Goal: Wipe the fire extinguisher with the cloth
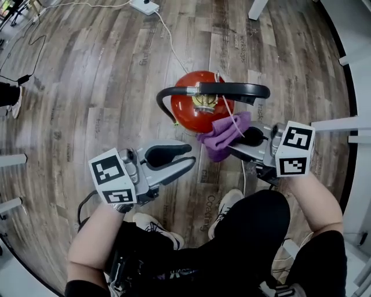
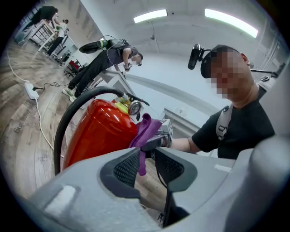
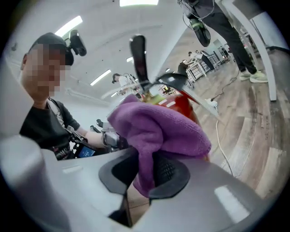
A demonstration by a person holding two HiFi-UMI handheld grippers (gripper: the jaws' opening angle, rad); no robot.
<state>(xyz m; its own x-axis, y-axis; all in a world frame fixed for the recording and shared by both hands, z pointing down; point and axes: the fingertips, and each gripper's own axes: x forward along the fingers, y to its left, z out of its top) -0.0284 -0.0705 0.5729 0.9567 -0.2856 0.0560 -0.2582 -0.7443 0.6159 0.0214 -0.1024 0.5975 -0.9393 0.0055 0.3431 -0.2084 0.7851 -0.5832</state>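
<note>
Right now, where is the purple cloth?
Head view, right of centre: the purple cloth is clamped in the right gripper, at the near side of the red fire extinguisher.

A grey-brown wood-plank floor [image 1: 87, 87] fills the room. At its far edge lies a white power strip [image 1: 144, 6], with its white cord [image 1: 168, 35] trailing nearer. White furniture legs [image 1: 355, 58] stand at the right. Long ceiling lights [image 2: 150, 16] glow on a white ceiling [image 2: 181, 41].
</note>
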